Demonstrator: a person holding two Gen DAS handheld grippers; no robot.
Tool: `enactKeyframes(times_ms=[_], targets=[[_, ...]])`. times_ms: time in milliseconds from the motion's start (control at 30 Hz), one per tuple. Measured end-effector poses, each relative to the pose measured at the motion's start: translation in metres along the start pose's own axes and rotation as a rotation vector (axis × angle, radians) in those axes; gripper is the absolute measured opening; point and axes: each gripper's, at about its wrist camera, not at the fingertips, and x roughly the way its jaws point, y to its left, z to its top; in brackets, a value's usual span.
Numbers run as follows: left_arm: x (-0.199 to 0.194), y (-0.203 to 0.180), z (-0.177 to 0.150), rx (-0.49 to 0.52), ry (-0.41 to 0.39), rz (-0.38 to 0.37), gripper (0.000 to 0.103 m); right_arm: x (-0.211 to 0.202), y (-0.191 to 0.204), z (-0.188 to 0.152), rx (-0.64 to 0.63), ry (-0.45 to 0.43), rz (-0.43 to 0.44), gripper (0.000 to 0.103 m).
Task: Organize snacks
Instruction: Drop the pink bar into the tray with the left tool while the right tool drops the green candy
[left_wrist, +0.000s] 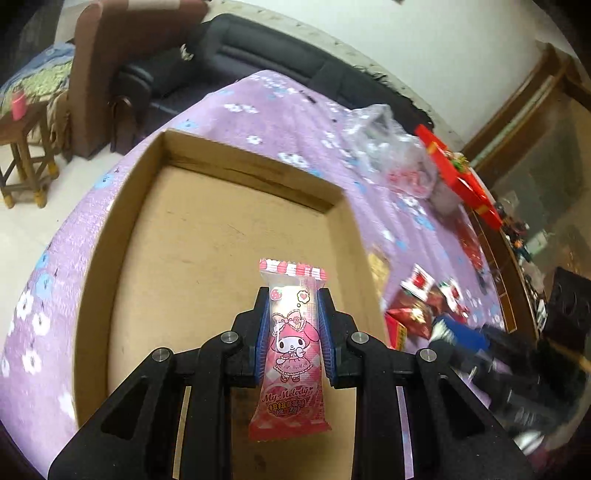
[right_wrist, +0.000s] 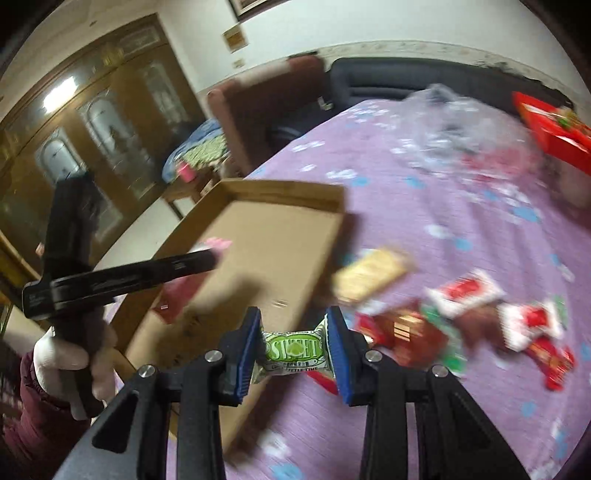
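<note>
pink packet (left_wrist: 290, 350): "my melody"; green candy (right_wrist: 293, 350): "sweet"

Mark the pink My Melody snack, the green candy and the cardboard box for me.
pink My Melody snack (left_wrist: 291, 343): left wrist view, on the printed character.
green candy (right_wrist: 293, 350): right wrist view, on the green label.
cardboard box (left_wrist: 236, 162): left wrist view, on its far wall.

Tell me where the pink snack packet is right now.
In the left wrist view the pink snack packet is clamped between the left gripper pads, held above the open cardboard box on the purple tablecloth.
</note>
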Motion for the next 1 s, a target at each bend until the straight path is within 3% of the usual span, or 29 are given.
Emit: enactKeyframes(times_ms=[200, 333, 500, 733, 867, 933, 1000], targets=[[0.011, 0.015, 0.023, -0.051, 0.001, 0.028, 0.024, 0.051, 0.022, 0.023, -0.014, 0.037, 0.001, 0.04], [0.016, 0.029, 0.032, -0.144, 0.012, -0.038, 0.024, 0.065, 0.018, 0.032, 0.006, 0.02, 0.002, 0.049], [0.009, 0.032, 0.029, -0.17, -0.007, -0.07, 0.024, 0.038, 0.003, 0.033, 0.035, -0.032, 0.021, 0.052], [-0.005, 0.016, 0.017, -0.155, -0.05, -0.093, 0.024, -0.005, -0.054, 0.03, 0.157, -0.077, 0.012, 0.052], [-0.011, 0.005, 0.01, -0.135, -0.072, -0.102, 0.024, -0.008, -0.07, 0.026, 0.199, -0.059, 0.068, 0.049], [-0.013, 0.003, 0.008, -0.127, -0.072, -0.104, 0.024, -0.004, -0.067, 0.023, 0.209, -0.033, 0.113, 0.042], [-0.016, 0.003, 0.005, -0.133, -0.08, -0.106, 0.024, 0.006, -0.052, 0.022, 0.198, -0.005, 0.174, 0.042]])
